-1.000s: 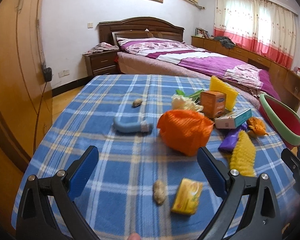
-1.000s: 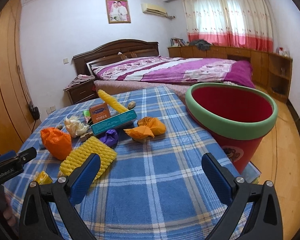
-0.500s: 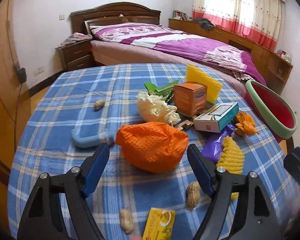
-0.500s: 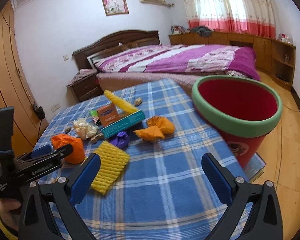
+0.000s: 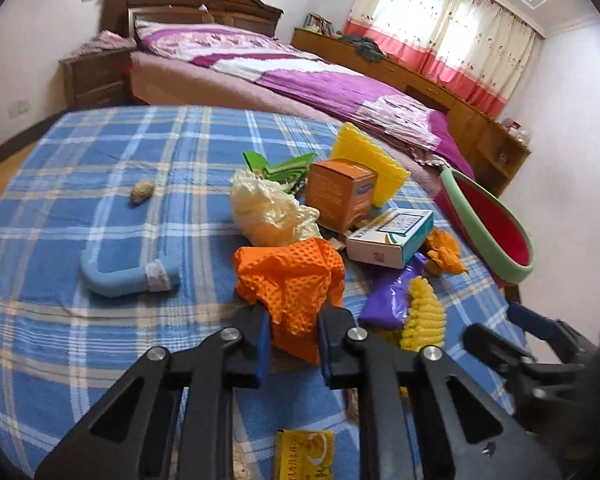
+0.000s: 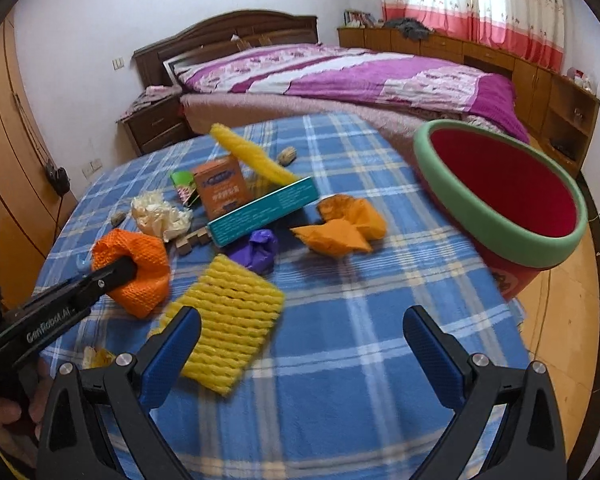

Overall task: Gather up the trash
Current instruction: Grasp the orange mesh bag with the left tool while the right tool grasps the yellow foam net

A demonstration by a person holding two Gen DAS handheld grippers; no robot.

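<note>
An orange foam net [image 5: 288,268] lies on the blue checked tablecloth [image 5: 100,184] among other trash. My left gripper [image 5: 294,320] has its jaws closing on the net's near edge, and the blue pads pinch the crumpled mesh between them. The right wrist view shows the same grip, with the left gripper [image 6: 112,276] reaching in from the left onto the orange net [image 6: 140,256]. My right gripper [image 6: 302,316] stands open and empty, low over the table, its left finger beside a flat yellow foam net [image 6: 228,316]. A red bin with a green rim [image 6: 572,240] stands at the table's right edge.
Behind the orange net lie crumpled white plastic [image 5: 268,208], an orange carton [image 5: 340,192], a teal-and-white box [image 5: 392,236], a purple wrapper [image 5: 388,292] and orange paper [image 6: 340,228]. A blue foam tube [image 5: 120,276], a peanut [image 5: 142,192] and a yellow sachet [image 5: 304,452] lie apart.
My left gripper moved forward to the orange foam net and closed from wide open onto it. My right gripper shifted toward the yellow foam net and stayed open.
</note>
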